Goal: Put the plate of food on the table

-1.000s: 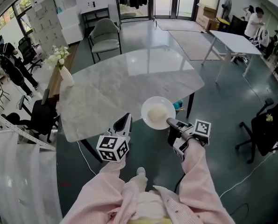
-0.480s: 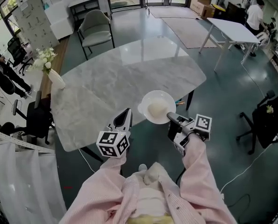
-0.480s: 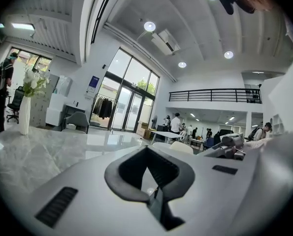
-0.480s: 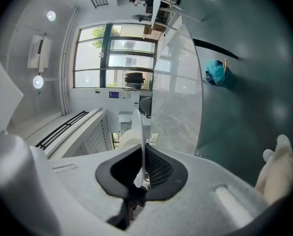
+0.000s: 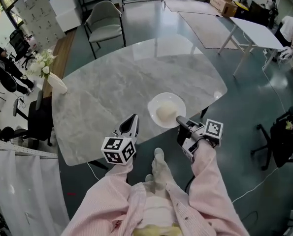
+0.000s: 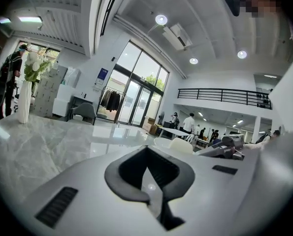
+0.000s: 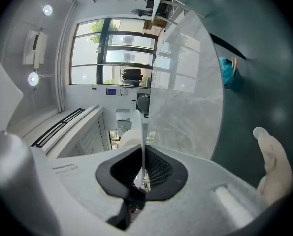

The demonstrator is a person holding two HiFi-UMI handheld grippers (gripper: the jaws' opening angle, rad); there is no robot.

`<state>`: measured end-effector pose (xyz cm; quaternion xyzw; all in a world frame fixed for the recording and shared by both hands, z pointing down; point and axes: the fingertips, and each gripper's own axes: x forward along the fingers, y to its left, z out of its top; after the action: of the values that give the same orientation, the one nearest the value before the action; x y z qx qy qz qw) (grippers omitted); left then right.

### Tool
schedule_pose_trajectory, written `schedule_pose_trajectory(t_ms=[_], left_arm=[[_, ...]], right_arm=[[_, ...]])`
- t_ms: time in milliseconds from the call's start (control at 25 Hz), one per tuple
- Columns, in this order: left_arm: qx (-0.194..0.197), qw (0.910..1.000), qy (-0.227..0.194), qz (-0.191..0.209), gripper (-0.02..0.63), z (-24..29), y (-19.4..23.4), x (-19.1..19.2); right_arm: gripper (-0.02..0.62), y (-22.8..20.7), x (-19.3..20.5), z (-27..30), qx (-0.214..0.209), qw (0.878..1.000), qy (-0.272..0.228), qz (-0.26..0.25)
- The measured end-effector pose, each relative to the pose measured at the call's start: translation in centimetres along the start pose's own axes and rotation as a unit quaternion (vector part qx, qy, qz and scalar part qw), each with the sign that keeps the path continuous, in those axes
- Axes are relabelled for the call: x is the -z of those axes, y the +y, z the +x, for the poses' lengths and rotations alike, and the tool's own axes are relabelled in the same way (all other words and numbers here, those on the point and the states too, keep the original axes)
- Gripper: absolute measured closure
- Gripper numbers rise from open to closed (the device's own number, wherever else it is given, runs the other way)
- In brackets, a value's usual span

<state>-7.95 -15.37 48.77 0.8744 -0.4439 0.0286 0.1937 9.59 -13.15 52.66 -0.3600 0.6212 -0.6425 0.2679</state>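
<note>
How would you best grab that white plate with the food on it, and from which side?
By its thin rim, from the side nearest the person. The plate is shallow, with the food heaped in its middle, so only the rim is free and slim enough for tongs. The right tongs pinch it there, roughly level, near the marble table's edge.
</note>
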Motion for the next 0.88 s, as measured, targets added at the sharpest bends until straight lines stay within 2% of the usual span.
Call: schedule_pose_trajectory(t_ms=[360,600,720,880], left_arm=[[-0.033,0.9987,0.019,-0.035,0.614,6.9,3.3,-0.9],[-0.062,0.9955,0.04,-0.059,0.614,9.8,5.4,0.0],[-0.076,0.9933,0.053,-0.068,0.614,10.6,6.3,1.0],[-0.086,0.9896,0.068,-0.093,0.614,11.1,7.2,2.7]], right_arm=[[0.58,0.4,-6.6,5.7,0.004,0.999,0.033,-0.022],[0.58,-1.3,-9.2,8.7,0.022,0.997,0.063,-0.028],[0.58,-2.4,-9.6,9.8,0.033,0.997,0.072,-0.015],[0.58,-4.1,-10.2,11.8,0.03,0.996,0.081,-0.008]])
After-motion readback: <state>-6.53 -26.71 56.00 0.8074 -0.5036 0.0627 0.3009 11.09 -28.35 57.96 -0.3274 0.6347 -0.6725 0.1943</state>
